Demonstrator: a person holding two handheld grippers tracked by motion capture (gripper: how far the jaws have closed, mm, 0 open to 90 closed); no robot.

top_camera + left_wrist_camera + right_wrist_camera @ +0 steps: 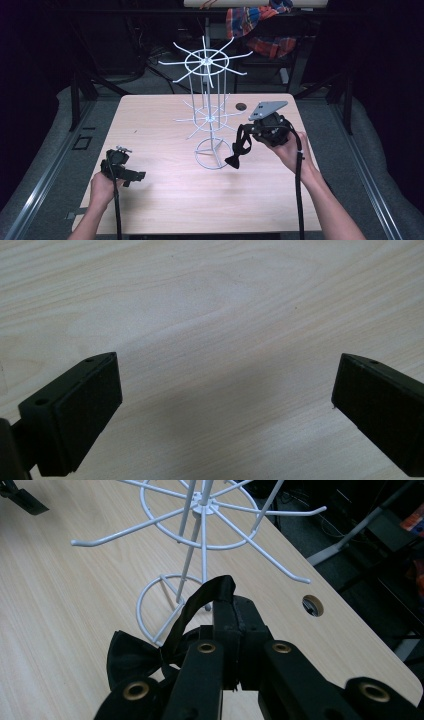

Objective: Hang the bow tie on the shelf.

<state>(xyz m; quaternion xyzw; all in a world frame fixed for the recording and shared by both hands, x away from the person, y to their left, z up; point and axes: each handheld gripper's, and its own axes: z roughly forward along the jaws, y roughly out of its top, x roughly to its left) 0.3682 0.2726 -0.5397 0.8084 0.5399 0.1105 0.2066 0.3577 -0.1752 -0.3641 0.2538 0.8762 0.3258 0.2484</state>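
High view: one black bow tie (236,155) hangs by its strap from the right gripper (245,134), fingers pinched on that strap, just beside the base ring of one white wire rack (209,120). Left gripper (136,175) rests low over the tabletop (165,195), its two fingers (80,415) spread with nothing between them.

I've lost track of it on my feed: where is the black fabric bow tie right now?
The black fabric bow tie hangs by its strap from the shut right gripper, at the high view's right of centre, just right of the white wire rack's round base on the wooden table.
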